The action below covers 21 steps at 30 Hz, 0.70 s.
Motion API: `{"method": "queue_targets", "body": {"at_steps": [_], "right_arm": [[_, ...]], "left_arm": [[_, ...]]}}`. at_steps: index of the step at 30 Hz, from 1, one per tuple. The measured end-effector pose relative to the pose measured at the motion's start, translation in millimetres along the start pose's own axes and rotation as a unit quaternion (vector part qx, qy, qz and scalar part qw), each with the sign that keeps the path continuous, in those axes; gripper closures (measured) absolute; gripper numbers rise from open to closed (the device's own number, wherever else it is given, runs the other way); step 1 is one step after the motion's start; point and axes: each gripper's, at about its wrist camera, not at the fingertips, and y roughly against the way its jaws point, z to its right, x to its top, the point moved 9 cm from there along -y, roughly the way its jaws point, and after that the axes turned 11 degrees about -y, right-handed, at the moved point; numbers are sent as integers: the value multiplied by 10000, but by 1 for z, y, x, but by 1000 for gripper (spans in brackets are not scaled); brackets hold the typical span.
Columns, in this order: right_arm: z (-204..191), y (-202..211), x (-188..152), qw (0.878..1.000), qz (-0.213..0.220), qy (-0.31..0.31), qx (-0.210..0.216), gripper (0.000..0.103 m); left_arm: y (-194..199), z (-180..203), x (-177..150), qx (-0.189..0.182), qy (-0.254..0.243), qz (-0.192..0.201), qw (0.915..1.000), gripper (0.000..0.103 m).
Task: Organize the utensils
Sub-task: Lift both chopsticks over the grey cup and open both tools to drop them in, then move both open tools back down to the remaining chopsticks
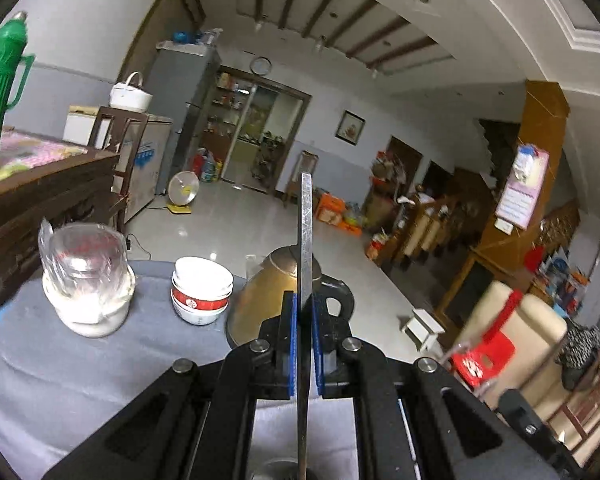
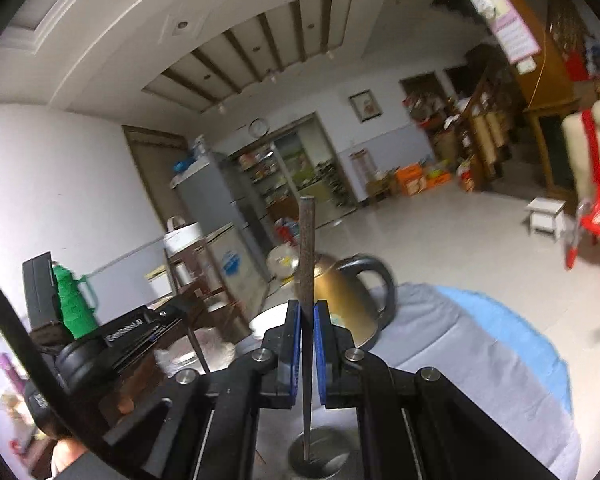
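Note:
My left gripper [image 1: 305,304] is shut on a flat silver utensil handle [image 1: 306,232] that stands upright between the blue pads; its lower end reaches down toward a metal cup [image 1: 278,470] at the bottom edge. My right gripper [image 2: 308,312] is shut on a dark, speckled utensil handle [image 2: 306,248], also upright, with its lower end inside a round metal cup [image 2: 324,456] on the grey cloth. The working ends of both utensils are hidden.
A brass kettle [image 1: 264,296] with black handle stands just ahead, also in the right wrist view [image 2: 340,292]. Stacked white bowls [image 1: 201,290] and a plastic-covered jar [image 1: 86,280] sit left on the grey-clothed table [image 1: 60,380]. A green thermos [image 1: 0,88] stands on a wooden cabinet.

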Motion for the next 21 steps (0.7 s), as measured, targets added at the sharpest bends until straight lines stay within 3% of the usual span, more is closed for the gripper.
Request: {"method": "queue_targets", "body": {"at_steps": [4, 8, 16, 18, 19, 20, 21], "right_arm": [[18, -14, -16, 9997, -137, 134, -181, 96], [32, -28, -43, 9978, -600, 151, -241, 96], [49, -31, -76, 9871, -1588, -204, -21, 90], [52, -24, -81, 9852, -1687, -299, 57, 75], [55, -17, -82, 9846, -1708, -355, 115, 68], [54, -9, -83, 9848, -1689, -378, 161, 50], [53, 1, -82, 9857, -1615, -421, 234, 38]], "left_arm": [[-27, -5, -41, 210, 72, -470, 9986, 96], [-30, -15, -71, 287, 144, -754, 9966, 96], [-3, -3, -101, -175, -412, -1469, 9881, 91], [11, -5, -111, -239, -617, -1678, 9836, 71], [23, -9, -114, -277, -697, -1689, 9828, 67], [31, -12, -116, -279, -738, -1685, 9825, 62], [44, -21, -121, -254, -797, -1705, 9818, 59]]}}
